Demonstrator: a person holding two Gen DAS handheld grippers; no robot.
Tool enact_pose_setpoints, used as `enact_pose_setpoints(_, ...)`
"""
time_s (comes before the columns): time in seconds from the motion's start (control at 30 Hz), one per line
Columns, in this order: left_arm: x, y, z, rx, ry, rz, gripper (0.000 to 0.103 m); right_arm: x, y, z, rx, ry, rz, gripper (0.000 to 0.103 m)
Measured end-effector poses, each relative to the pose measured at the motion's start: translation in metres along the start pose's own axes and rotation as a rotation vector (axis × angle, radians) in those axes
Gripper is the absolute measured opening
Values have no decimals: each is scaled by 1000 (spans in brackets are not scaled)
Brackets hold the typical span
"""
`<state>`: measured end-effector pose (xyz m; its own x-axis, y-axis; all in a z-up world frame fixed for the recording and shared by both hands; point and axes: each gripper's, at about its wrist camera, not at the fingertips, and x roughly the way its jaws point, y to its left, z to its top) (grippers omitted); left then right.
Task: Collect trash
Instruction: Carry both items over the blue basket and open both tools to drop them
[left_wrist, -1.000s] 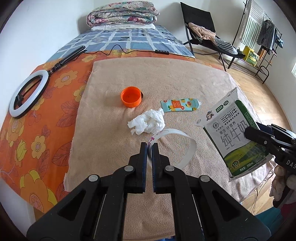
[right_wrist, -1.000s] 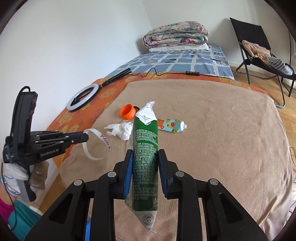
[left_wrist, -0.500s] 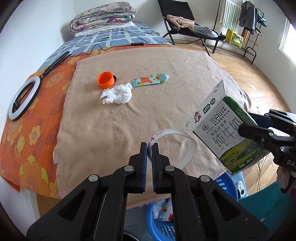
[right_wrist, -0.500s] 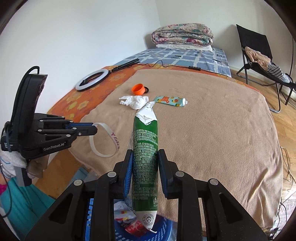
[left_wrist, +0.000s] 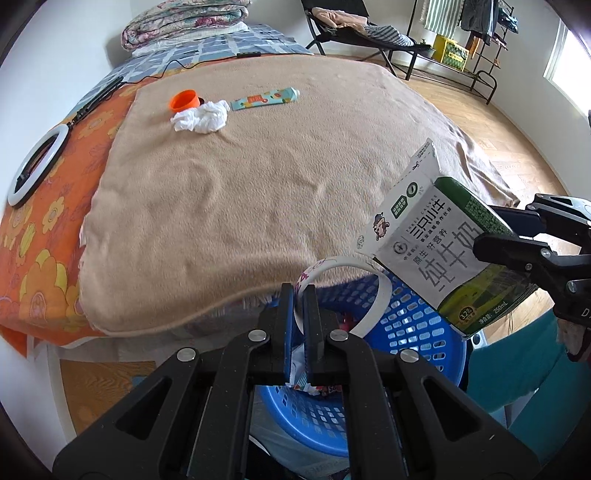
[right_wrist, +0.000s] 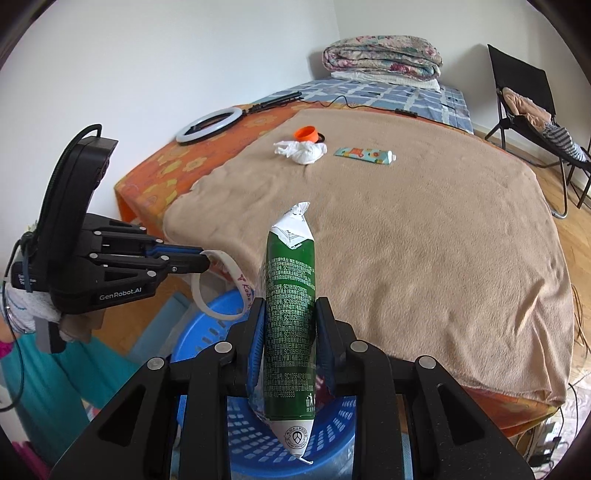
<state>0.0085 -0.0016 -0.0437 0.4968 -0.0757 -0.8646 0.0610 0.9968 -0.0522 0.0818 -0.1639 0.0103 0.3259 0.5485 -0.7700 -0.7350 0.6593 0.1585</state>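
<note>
A: Left gripper pinches a white strip, looping toward one o'clock; the right gripper clamps the milk carton, both above the blue basket.

B: Only the left view shows the carton's front label; the tissue, orange cup and tube lie at twelve o'clock on the blanket.

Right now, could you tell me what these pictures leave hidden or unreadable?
- Contents of the blue basket: both views, mostly covered by the grippers and the milk carton.
- Paper band: its pinched end is hidden between the left gripper fingers.
- Tube lettering: too small in both views.
</note>
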Motion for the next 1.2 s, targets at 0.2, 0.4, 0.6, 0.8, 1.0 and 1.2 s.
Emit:
enact_pose_setpoints(0.2,14,-2,-23,7,49,-5,2,8,11,-21,-31,40,-15,24)
enact_pose_setpoints(0.4,21,-4,-34,11,79,-12,2,22,17,-36,-54,90,-29,25)
enact_pose_setpoints(0.6,27,-8,-41,18,103,-17,3,31,17,-45,-47,130,-16,26)
enact_pose_setpoints(0.8,32,-8,-42,17,112,-12,28,37,16,-50,-38,153,-15,36)
enact_pose_setpoints(1.0,33,-3,-39,-3,108,-14,37,38,11,-49,-22,154,-29,51)
enact_pose_setpoints(1.2,31,0,-36,-15,91,-7,51,40,9,-48,-21,161,-57,59)
